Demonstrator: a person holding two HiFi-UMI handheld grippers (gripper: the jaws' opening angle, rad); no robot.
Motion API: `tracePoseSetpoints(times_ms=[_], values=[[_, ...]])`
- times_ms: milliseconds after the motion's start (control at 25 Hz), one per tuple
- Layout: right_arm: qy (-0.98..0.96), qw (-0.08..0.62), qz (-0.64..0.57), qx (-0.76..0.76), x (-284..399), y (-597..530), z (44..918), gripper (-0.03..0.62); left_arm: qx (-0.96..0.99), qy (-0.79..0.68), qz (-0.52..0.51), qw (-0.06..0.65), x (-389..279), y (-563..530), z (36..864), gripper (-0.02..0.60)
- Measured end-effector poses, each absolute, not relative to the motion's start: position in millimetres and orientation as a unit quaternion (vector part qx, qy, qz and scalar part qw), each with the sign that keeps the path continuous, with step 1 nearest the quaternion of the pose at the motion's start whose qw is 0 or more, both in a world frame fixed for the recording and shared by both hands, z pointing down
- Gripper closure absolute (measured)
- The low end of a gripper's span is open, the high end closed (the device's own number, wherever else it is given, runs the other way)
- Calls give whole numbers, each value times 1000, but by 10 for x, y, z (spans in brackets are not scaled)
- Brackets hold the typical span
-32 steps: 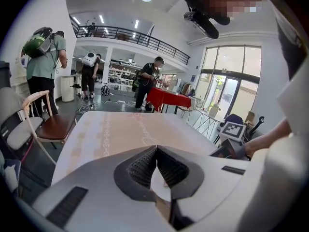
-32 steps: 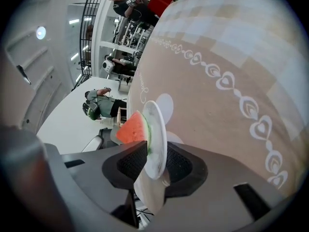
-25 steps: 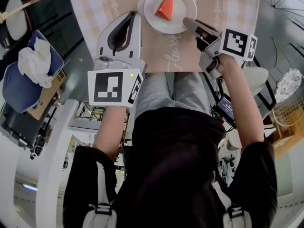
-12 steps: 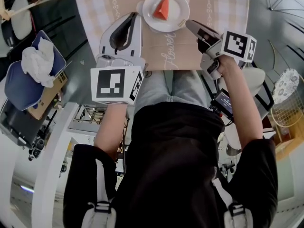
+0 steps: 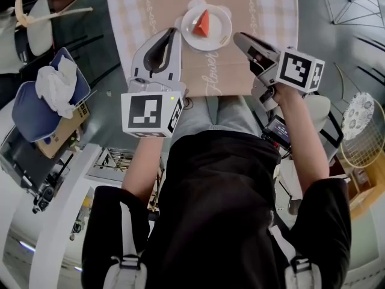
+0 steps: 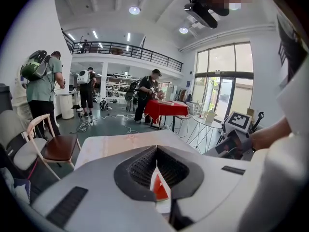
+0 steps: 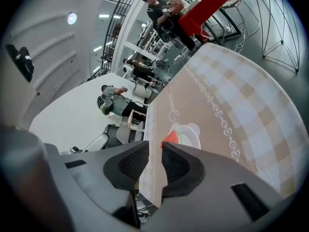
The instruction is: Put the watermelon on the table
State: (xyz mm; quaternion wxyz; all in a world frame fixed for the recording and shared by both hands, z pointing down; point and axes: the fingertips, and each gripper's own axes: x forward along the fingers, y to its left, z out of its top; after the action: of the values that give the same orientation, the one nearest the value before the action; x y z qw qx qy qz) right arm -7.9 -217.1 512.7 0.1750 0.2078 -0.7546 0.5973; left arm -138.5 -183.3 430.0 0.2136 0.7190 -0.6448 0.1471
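Note:
A red watermelon wedge (image 5: 204, 23) lies on a white plate (image 5: 219, 29) on the beige table with a checked border (image 5: 264, 5). My left gripper (image 5: 175, 34) hovers just left of the plate, shut, with nothing held. In the left gripper view the wedge (image 6: 159, 187) shows through the gap behind the closed tips (image 6: 155, 150). My right gripper (image 5: 237, 37) hangs to the right of the plate, apart from it. Its jaws are closing with nothing between them (image 7: 155, 146). Past them sit the wedge (image 7: 174, 137) and plate (image 7: 192, 133).
A blue chair with a white cloth (image 5: 42, 98) and a cardboard box (image 5: 63, 122) stand at the left. A wooden chair (image 6: 54, 148) is beside the table. Wire-frame furniture (image 5: 355, 8) stands at the right. People stand near a red table (image 6: 166, 108).
Both grippers have risen and drawn back from the plate, which now looks smaller and farther. The right gripper's tip has left the plate's rim. The watermelon stays on its plate.

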Motion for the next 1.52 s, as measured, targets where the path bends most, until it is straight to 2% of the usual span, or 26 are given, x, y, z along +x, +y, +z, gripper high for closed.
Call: tracePoseSetpoints(times_ms=[400, 840, 1520], values=[[-826, 180, 478, 239, -51, -2288, 4598, 556, 707, -670, 131, 186, -1336, -1752, 3817, 568], [-892, 195, 345, 215, -22, -2142, 4174, 579, 688, -698, 127, 154, -1197, -1546, 3418, 568], [-908, 164, 330, 200, 26, -1986, 3758, 580, 691, -699, 121, 137, -1033, -1344, 3126, 568]])
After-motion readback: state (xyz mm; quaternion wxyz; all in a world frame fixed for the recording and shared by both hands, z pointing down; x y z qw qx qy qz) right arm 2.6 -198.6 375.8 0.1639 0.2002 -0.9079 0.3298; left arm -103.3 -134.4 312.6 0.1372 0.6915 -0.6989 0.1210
